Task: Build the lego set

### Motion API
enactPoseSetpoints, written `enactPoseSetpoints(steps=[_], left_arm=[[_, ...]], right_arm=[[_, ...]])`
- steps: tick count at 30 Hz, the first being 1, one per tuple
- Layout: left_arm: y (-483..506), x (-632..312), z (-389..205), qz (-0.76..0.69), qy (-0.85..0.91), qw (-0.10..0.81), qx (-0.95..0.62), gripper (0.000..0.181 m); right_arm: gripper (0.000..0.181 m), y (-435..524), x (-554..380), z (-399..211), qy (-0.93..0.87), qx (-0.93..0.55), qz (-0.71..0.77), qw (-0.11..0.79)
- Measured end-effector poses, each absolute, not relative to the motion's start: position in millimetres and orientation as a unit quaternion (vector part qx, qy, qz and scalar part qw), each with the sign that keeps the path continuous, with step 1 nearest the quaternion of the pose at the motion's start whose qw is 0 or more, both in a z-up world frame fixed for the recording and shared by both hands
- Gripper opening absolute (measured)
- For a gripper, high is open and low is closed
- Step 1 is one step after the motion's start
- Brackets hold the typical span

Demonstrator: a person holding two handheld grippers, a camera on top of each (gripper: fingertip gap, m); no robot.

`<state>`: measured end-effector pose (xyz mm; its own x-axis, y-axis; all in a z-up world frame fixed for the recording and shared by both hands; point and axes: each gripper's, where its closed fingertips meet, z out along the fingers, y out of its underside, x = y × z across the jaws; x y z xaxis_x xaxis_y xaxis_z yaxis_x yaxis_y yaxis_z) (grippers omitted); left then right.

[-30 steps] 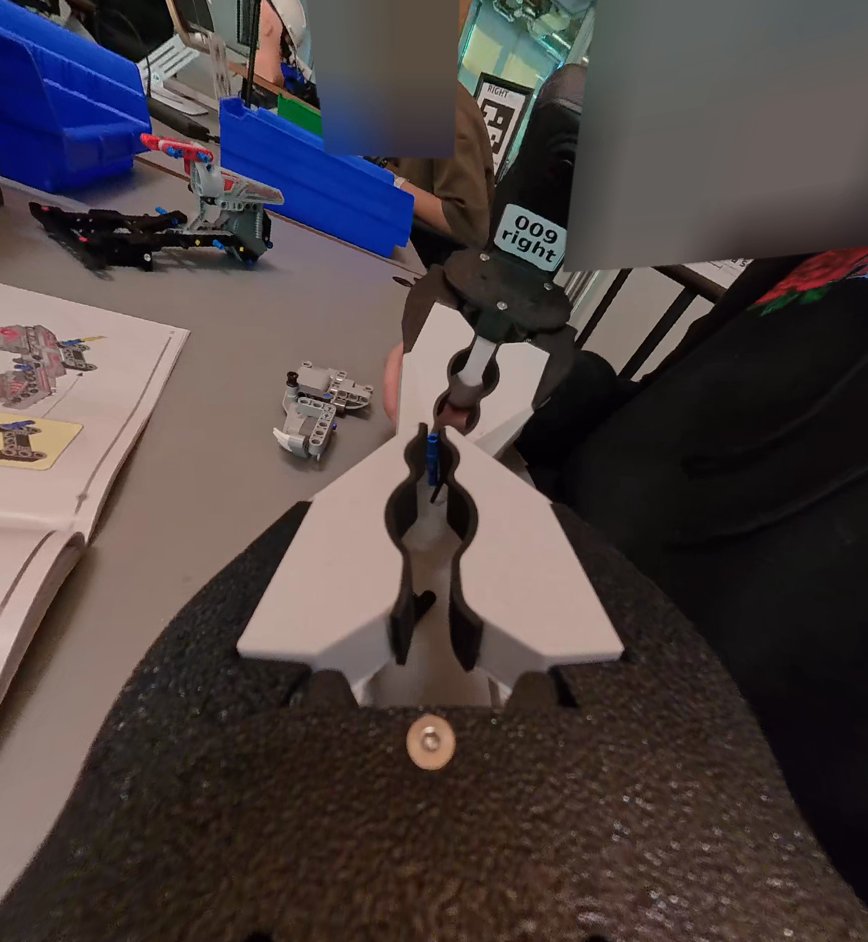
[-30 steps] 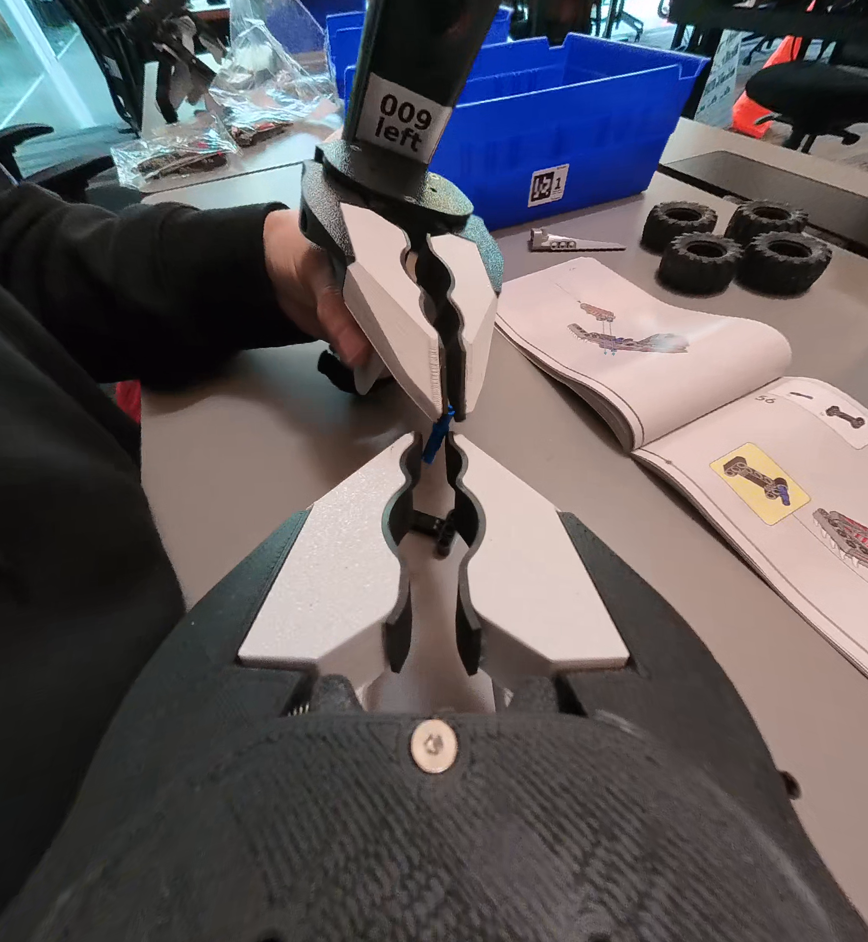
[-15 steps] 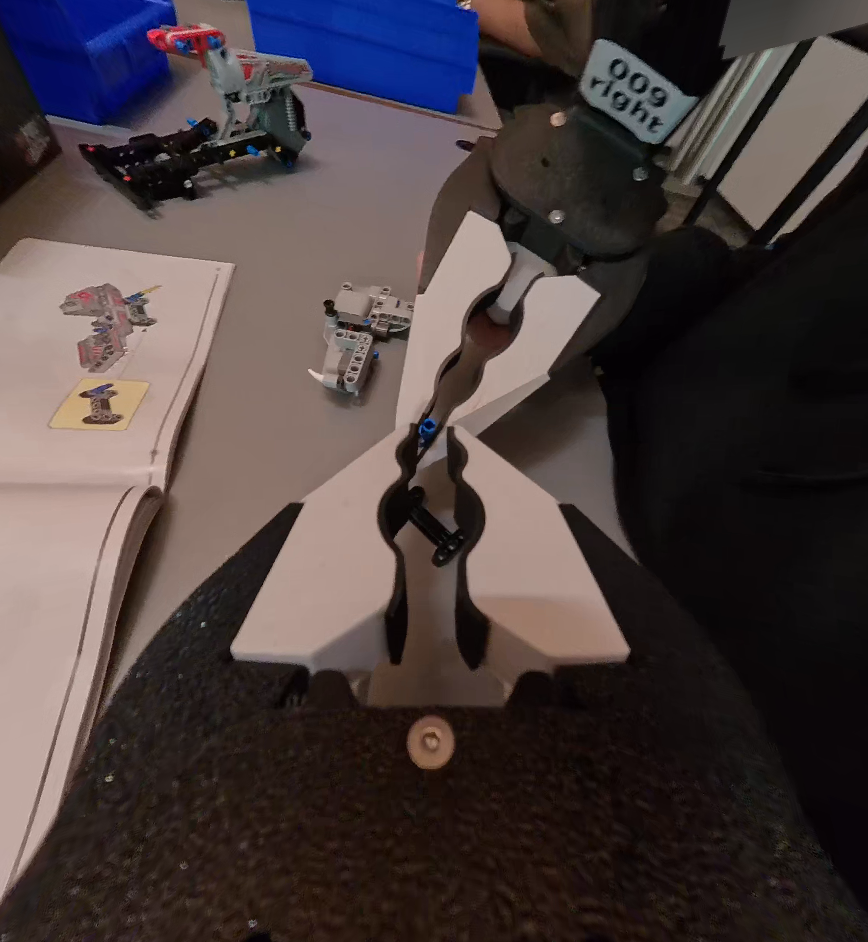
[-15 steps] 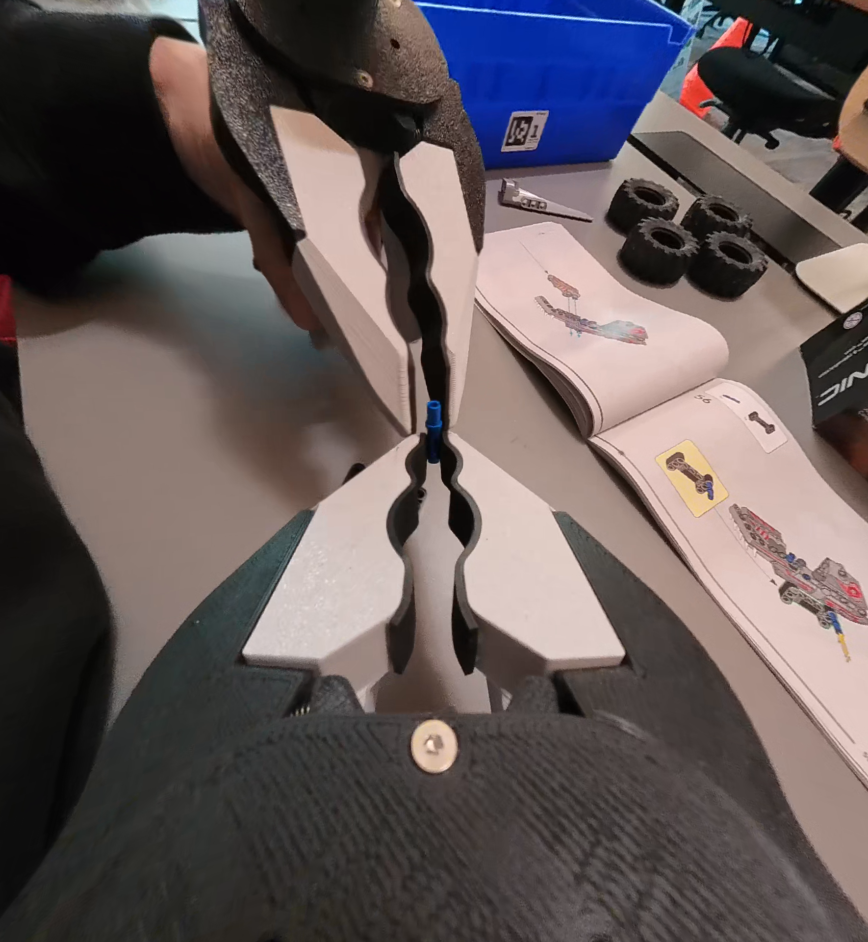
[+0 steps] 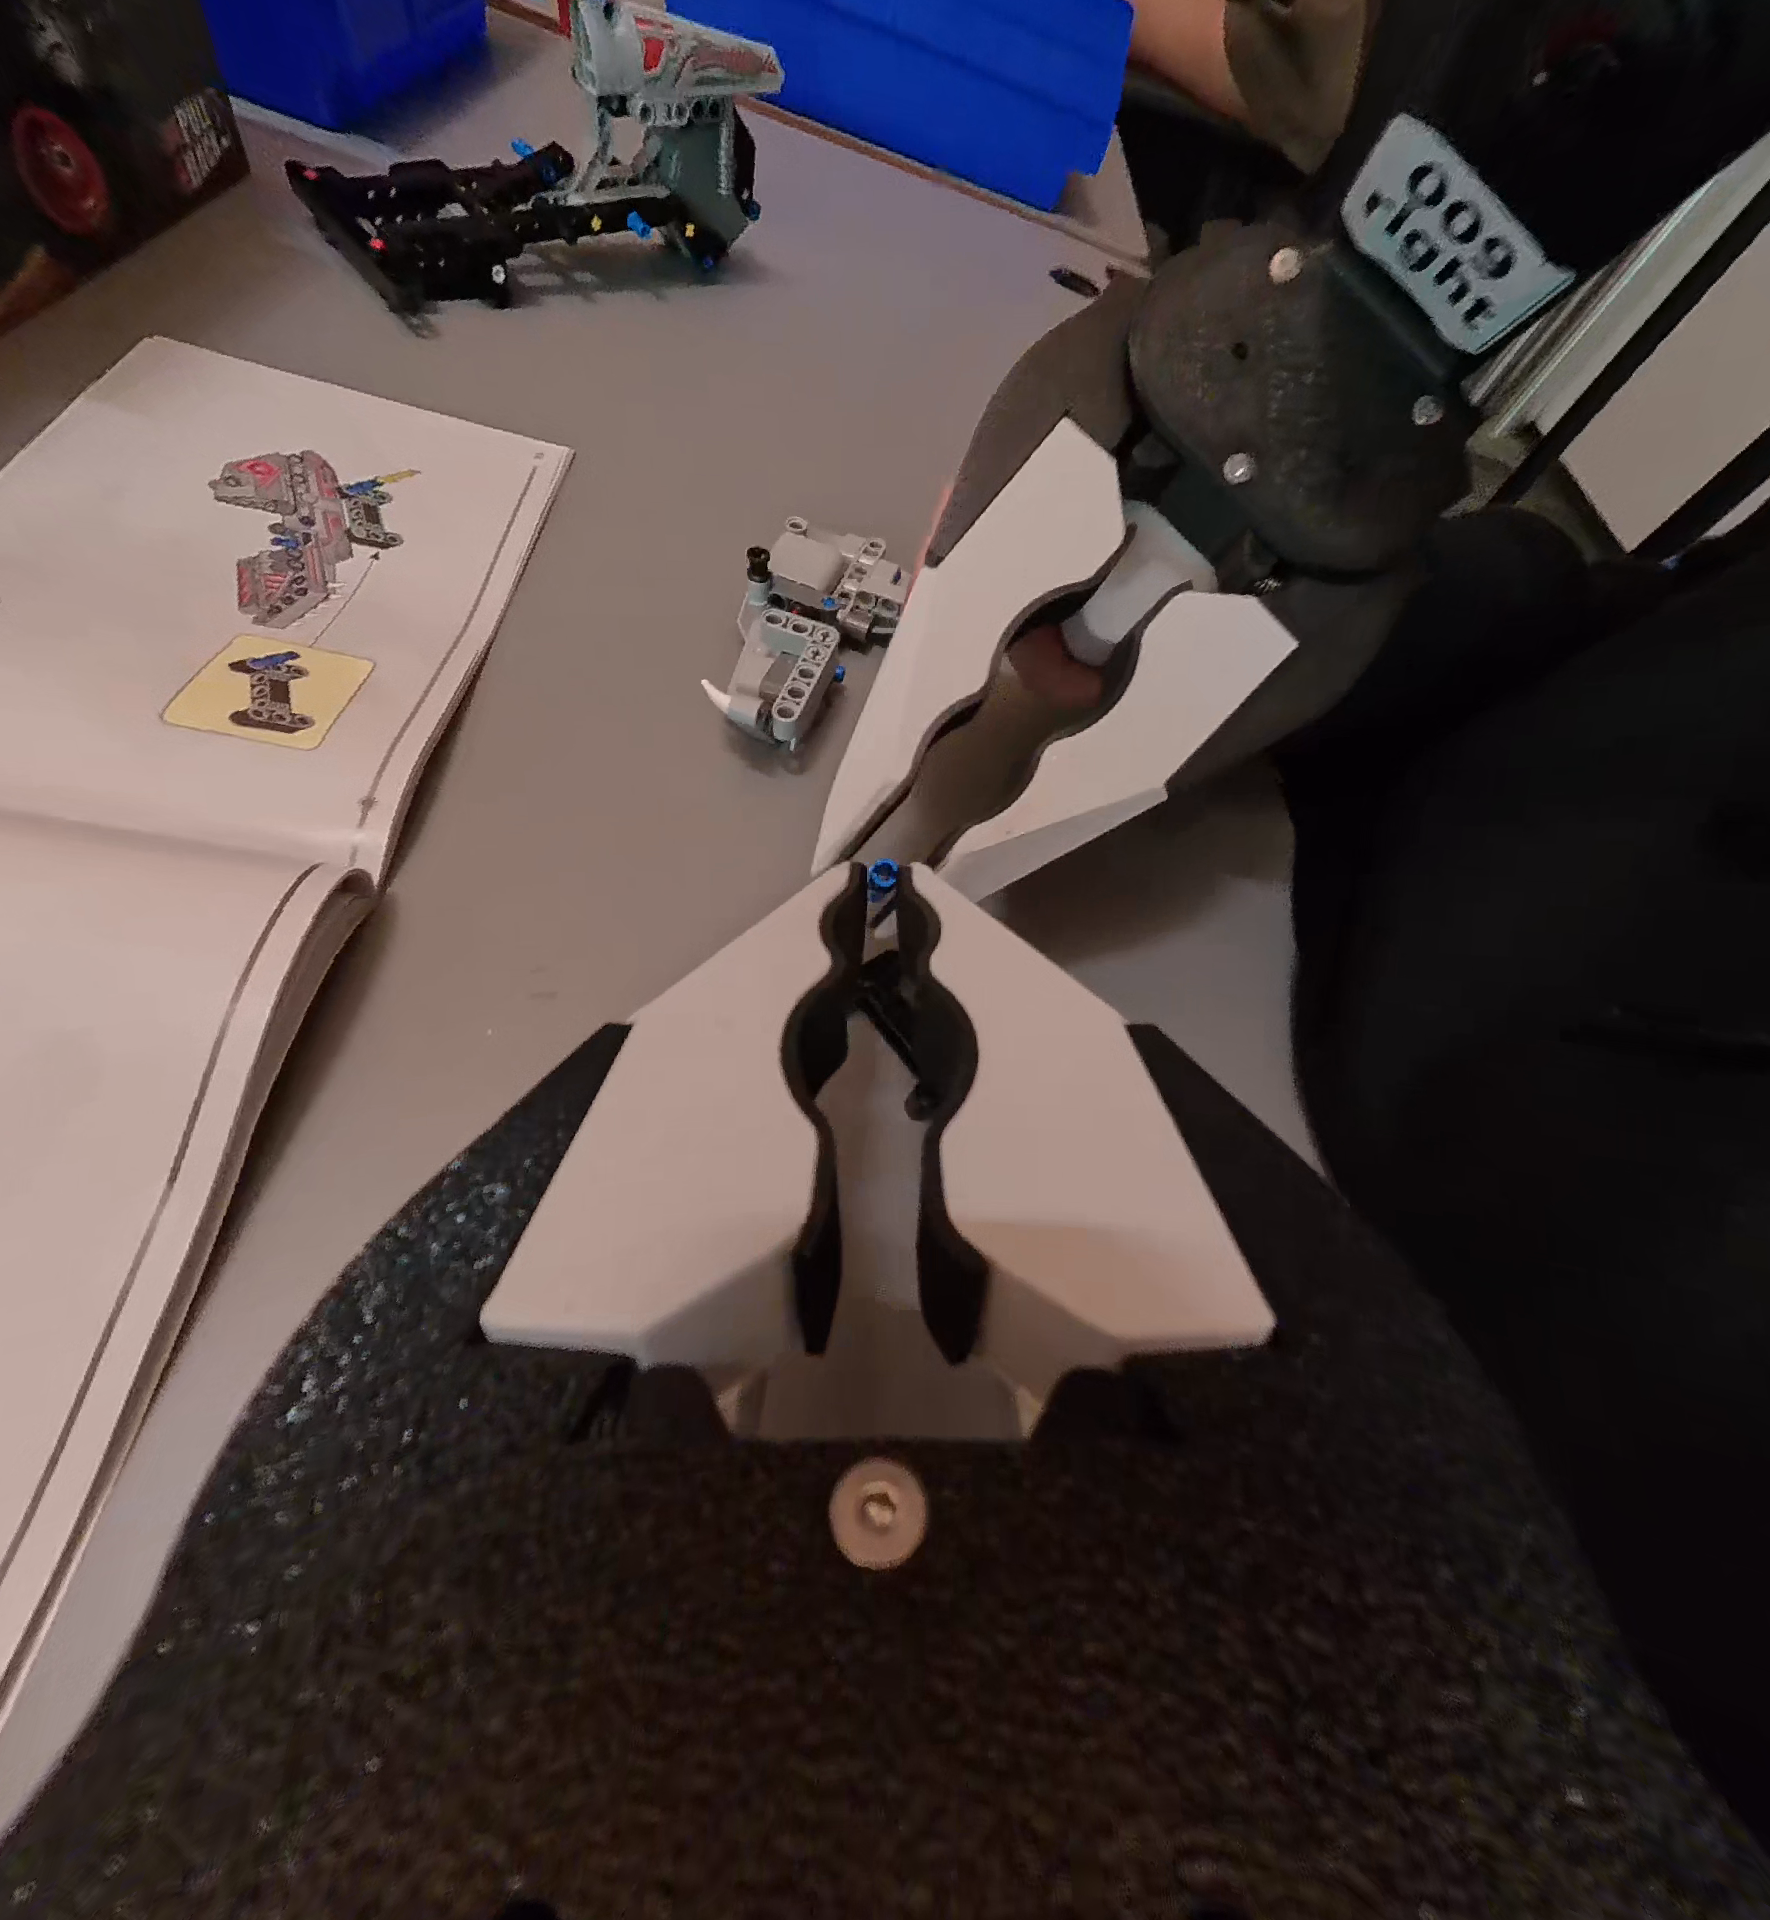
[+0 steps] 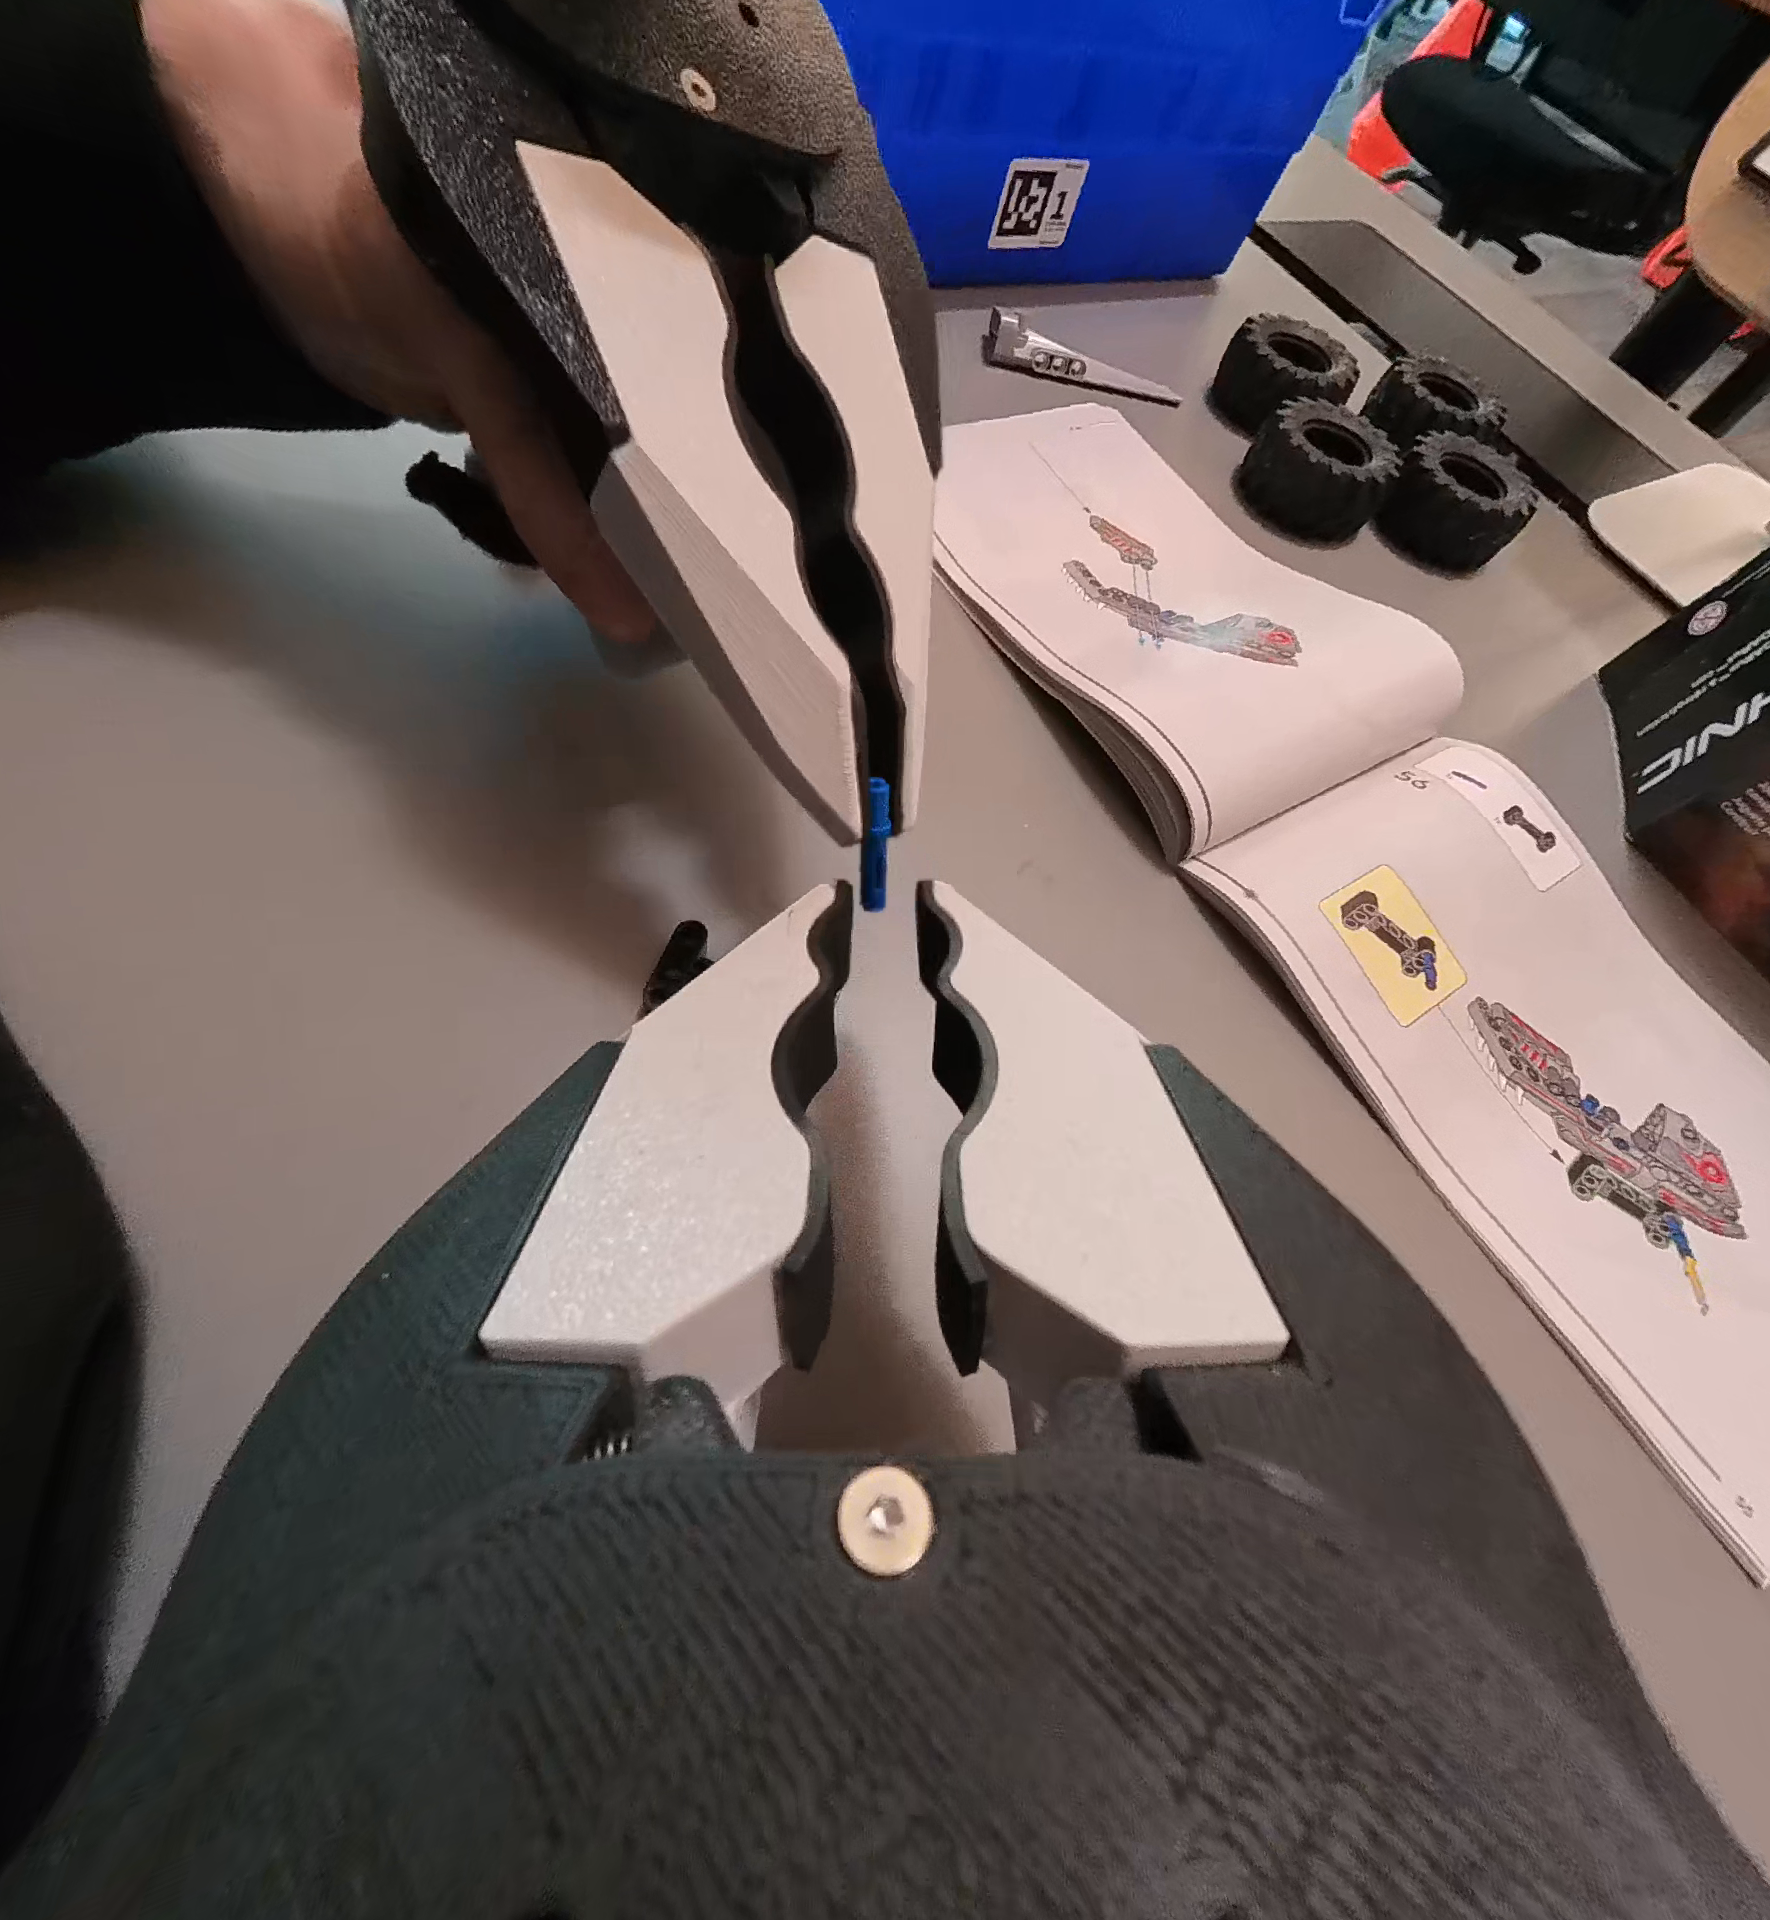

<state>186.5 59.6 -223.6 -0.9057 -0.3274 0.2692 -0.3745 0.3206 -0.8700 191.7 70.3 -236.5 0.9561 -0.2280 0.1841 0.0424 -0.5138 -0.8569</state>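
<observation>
The left gripper [image 5: 881, 883] is clenched on a small blue pin [image 6: 875, 847], whose free end pokes out past its fingertips. The right gripper [image 6: 883, 902] faces it tip to tip with its jaws parted, the pin's end reaching into the gap between them without being pinched. A black lego piece [image 5: 896, 1029] sits low between the left gripper's fingers. On the grey table [image 5: 652, 416], left of the grippers in the left wrist view, lies an open instruction booklet [image 5: 185, 790]; a small grey lego assembly [image 5: 808, 634] rests just beyond them, and a larger black and grey build [image 5: 548, 197] stands farther off. Four black tyres [image 6: 1369, 436] cluster by a blue bin [image 6: 1068, 125].
</observation>
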Motion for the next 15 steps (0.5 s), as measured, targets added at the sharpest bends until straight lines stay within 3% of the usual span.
enactPoseSetpoints(steps=[2,15], left_arm=[[59.7,185.5,-221.6,0.548,-0.807,0.031,0.218,0.002],[57.3,184.0,-231.9,0.508,-0.841,-0.005,0.187,0.002]], right_arm=[[0.003,71.7,188.0,-237.0,0.051,-0.858,-0.12,0.497],[0.003,69.6,186.0,-246.2,0.06,-0.872,-0.111,0.472]])
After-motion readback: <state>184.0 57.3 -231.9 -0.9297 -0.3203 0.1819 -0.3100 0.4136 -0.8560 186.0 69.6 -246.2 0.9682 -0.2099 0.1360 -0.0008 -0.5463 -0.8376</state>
